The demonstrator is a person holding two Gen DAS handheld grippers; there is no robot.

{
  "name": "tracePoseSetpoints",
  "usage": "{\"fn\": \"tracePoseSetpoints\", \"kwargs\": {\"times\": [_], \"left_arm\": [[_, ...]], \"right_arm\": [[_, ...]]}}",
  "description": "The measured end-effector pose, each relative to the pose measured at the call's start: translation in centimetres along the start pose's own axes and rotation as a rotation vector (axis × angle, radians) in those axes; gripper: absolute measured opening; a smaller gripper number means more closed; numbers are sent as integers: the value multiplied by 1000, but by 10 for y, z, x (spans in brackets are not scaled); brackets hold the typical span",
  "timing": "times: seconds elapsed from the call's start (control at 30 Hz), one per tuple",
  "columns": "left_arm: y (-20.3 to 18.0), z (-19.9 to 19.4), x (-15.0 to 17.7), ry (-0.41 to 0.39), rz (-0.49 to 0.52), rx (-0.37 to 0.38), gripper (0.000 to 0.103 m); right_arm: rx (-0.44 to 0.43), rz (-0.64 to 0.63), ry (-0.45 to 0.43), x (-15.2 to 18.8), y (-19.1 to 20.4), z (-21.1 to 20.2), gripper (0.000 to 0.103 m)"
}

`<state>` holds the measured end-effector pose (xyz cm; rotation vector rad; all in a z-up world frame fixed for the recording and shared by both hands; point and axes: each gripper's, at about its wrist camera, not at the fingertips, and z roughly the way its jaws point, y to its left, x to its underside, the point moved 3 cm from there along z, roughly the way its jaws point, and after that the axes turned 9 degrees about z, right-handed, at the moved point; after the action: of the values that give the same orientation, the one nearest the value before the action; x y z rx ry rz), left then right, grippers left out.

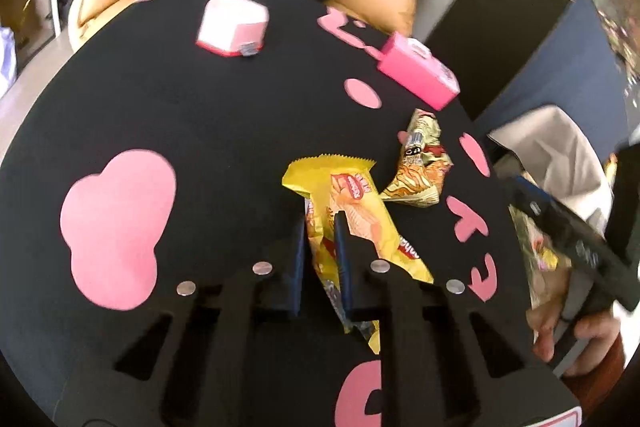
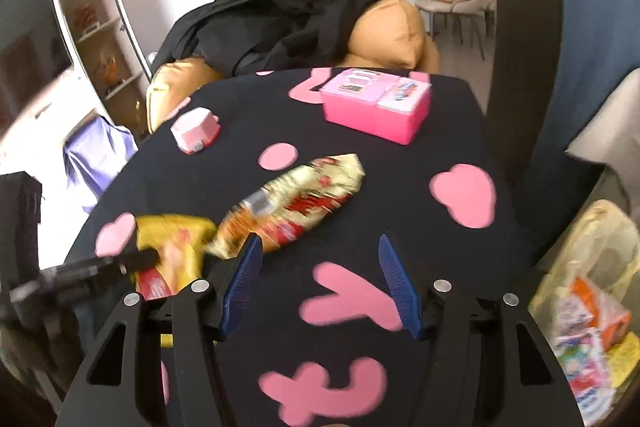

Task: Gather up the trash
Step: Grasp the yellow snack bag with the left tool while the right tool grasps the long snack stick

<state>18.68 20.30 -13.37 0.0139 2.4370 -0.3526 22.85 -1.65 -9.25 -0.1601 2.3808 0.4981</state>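
Observation:
A yellow snack wrapper lies on the black table cover with pink shapes. My left gripper is shut on the wrapper's near part, with the foil pinched between its blue pads. To its right lies a crumpled gold and red wrapper. In the right wrist view this crumpled wrapper sits just ahead of my right gripper. That gripper stands open over the cover with nothing between its fingers. The yellow wrapper shows at the left there, under the left gripper's fingers.
A pink box and a small pink-and-white container stand farther back on the table. A clear bag with several wrappers hangs off the table's right edge. Cushions and black clothing lie beyond. A hand shows at the right.

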Motion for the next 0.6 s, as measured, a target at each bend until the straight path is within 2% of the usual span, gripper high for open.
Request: {"fn": "tracePoseSetpoints", "kwargs": {"times": [0.13, 0.33, 0.47, 0.53, 0.6], "left_arm": [[5, -11, 2, -19, 59, -31, 13], [25, -21, 5, -17, 44, -49, 13], [39, -23, 9, -18, 6, -39, 13], [41, -23, 10, -18, -2, -27, 13], [40, -22, 11, -18, -3, -14, 13]], "right_arm": [[10, -43, 5, -9, 29, 27, 57], [26, -139, 52, -18, 61, 69, 57], [68, -205, 91, -6, 55, 71, 57], [86, -228, 78, 1, 44, 60, 57], [153, -291, 55, 7, 34, 49, 57]]}}
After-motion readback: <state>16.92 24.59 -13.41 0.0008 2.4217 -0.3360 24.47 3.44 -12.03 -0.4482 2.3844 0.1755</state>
